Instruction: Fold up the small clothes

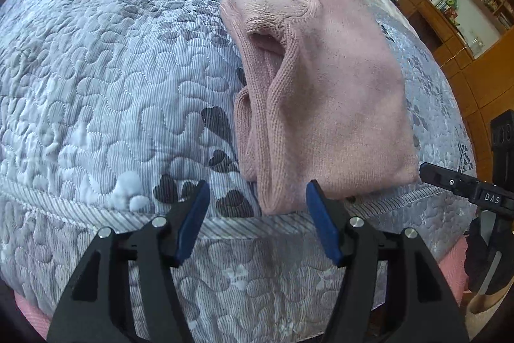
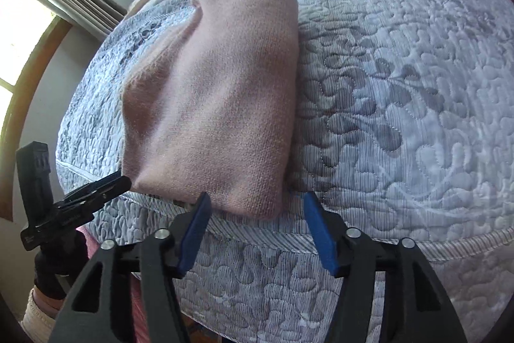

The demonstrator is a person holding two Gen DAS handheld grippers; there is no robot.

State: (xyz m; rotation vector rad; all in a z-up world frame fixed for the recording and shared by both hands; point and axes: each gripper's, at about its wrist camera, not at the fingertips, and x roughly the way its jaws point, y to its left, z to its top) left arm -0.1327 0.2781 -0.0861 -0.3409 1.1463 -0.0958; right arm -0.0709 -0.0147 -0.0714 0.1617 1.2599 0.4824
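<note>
Pink sweater [image 1: 327, 92], folded, lying on the grey quilt [image 1: 112, 69]; long axis runs from the bed's near edge toward its far side, neck opening at the far end. Near hem sits at the quilt's edge. Bare quilt lies either side. Left gripper [image 1: 257, 198] and right gripper [image 2: 257, 211]: fingers spread, empty, just short of the hem.

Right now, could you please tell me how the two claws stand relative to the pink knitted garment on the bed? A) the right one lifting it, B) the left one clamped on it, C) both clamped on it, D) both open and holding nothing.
D: the left claw and right claw both gape before the folded pink knitted garment, which lies on the quilted bedspread.
</note>
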